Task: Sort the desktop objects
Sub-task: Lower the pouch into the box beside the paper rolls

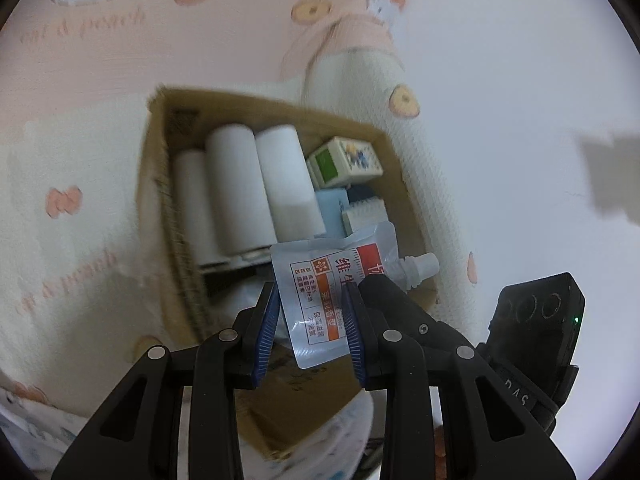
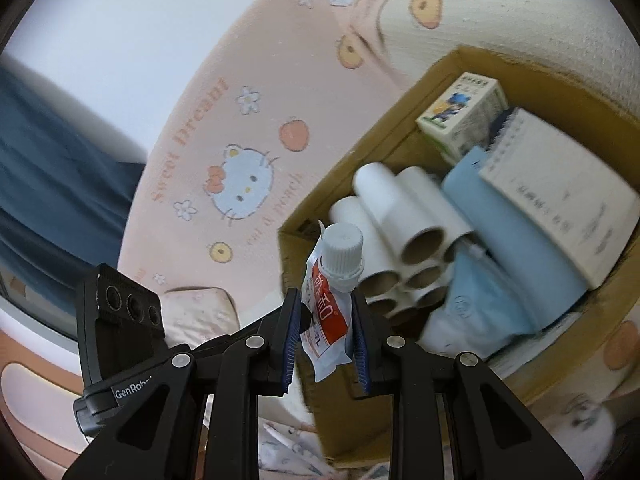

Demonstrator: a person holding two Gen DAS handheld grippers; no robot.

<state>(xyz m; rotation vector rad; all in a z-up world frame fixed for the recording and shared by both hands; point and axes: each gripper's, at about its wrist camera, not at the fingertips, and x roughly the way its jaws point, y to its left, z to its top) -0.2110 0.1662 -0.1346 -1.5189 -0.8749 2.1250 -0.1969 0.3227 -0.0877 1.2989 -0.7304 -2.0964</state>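
Left wrist view, left to right. The cardboard box [image 1: 160,184] is sitting on a printed blanket [image 1: 72,128]; its near end is running under the tool and is hidden. Edges are smearing with motion blur. Inside, three white rolls [image 1: 236,188] are lying side by side, their near ends cut off by a spouted pouch [image 1: 320,292]. At 1 o'clock of the rolls a small carton [image 1: 346,160] is resting; below it pale blue and white items are too blurred to name. The left gripper [image 1: 312,320] is clamping the pouch, both blue pads pressing its sides, and is holding it over the box's near end. The pouch is silvery white with an orange-red label; its white cap is pointing toward 3 o'clock. Its print is partly covered by the pads.

Right wrist view. The right gripper [image 2: 325,334] is likewise closing on a second spouted pouch [image 2: 328,300], ribbed white cap up at 12 o'clock, its lower end hanging between the fingers. It is sitting at the box's near-left corner, in front of the rolls' open cardboard cores. Farther right a spiral notepad [image 2: 560,192] is lying on a pale blue item, partly blurred.
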